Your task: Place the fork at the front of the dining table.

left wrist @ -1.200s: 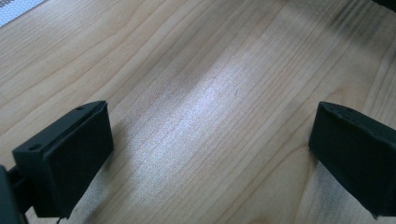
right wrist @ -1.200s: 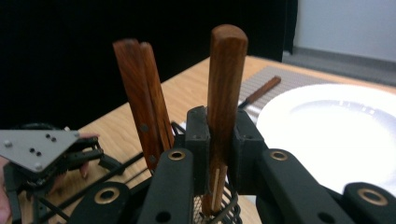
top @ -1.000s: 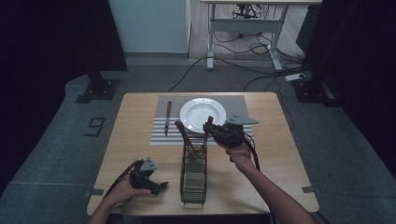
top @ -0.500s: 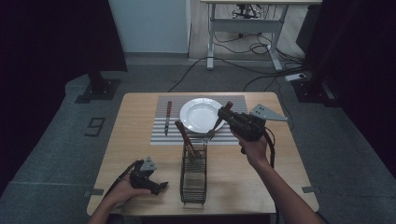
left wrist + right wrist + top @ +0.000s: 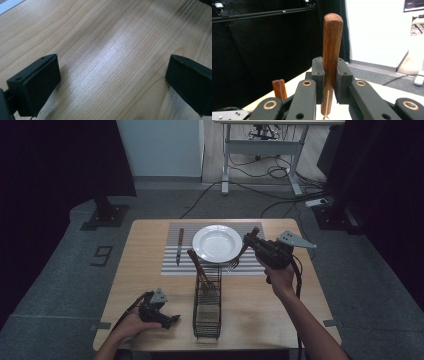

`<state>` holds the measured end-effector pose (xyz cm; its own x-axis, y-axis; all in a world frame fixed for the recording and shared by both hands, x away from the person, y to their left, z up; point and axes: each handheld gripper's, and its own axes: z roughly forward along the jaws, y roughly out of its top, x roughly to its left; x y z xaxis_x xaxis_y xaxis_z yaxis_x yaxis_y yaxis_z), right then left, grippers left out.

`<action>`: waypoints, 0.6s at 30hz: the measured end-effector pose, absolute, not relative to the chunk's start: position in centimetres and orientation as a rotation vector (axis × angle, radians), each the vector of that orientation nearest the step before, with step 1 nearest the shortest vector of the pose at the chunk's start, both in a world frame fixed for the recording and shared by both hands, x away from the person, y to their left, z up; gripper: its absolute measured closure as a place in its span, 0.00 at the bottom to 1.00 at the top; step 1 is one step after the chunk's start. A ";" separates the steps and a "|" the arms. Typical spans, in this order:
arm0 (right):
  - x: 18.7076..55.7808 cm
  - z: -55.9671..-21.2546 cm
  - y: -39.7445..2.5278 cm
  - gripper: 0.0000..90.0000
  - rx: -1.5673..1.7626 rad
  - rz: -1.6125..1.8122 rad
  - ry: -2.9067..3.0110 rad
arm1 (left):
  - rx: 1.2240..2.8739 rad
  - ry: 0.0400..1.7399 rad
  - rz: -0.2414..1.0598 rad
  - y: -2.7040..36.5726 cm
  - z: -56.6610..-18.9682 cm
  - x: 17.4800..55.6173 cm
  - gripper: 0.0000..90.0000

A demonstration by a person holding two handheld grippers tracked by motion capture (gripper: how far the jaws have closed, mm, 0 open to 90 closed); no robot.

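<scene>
My right gripper [image 5: 251, 242] is shut on the wooden handle of a fork [image 5: 233, 264], held tilted above the table just right of the white plate [image 5: 216, 243]. The tines hang low near the plate's front right edge. In the right gripper view the handle [image 5: 332, 47] stands upright, clamped between the jaws of the right gripper [image 5: 330, 75]. A wire cutlery rack [image 5: 207, 306] stands in front of the plate, and a wooden-handled utensil [image 5: 198, 265] leans in it. My left gripper [image 5: 169, 320] rests open at the table's front left, over bare wood [image 5: 112, 62].
A knife [image 5: 180, 245] lies on the striped placemat [image 5: 172, 262] to the left of the plate. The rack sits between my two hands. A second wooden handle [image 5: 279, 89] shows low left in the right gripper view. Cables and a desk frame lie on the floor beyond the table.
My right gripper has moved right and back from the top of the rack, carrying the fork with it. The left gripper has stayed put.
</scene>
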<state>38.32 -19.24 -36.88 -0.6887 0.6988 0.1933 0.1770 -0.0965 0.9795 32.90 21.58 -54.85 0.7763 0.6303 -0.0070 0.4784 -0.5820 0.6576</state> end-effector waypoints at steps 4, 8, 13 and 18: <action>38.7 -37.2 -20.1 0.89 0.989 1.813 1.796 | 2.305 0.821 0.299 21.6 -54.8 32.9 0.00; 39.0 -37.5 -20.8 0.89 1.020 1.797 1.782 | 2.304 0.821 0.300 21.6 -54.9 32.9 0.00; 39.4 -38.2 -21.9 0.89 1.059 1.760 1.786 | 2.304 0.821 0.300 21.6 -54.9 32.9 0.00; 39.9 -38.8 -22.6 0.89 1.097 1.700 1.791 | 2.305 0.821 0.299 21.6 -54.8 32.9 0.00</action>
<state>39.90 -22.58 -38.75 -0.5907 0.7805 0.2047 0.2448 -0.0683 0.9672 32.90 21.58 -54.85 0.7764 0.6302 -0.0071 0.4784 -0.5820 0.6575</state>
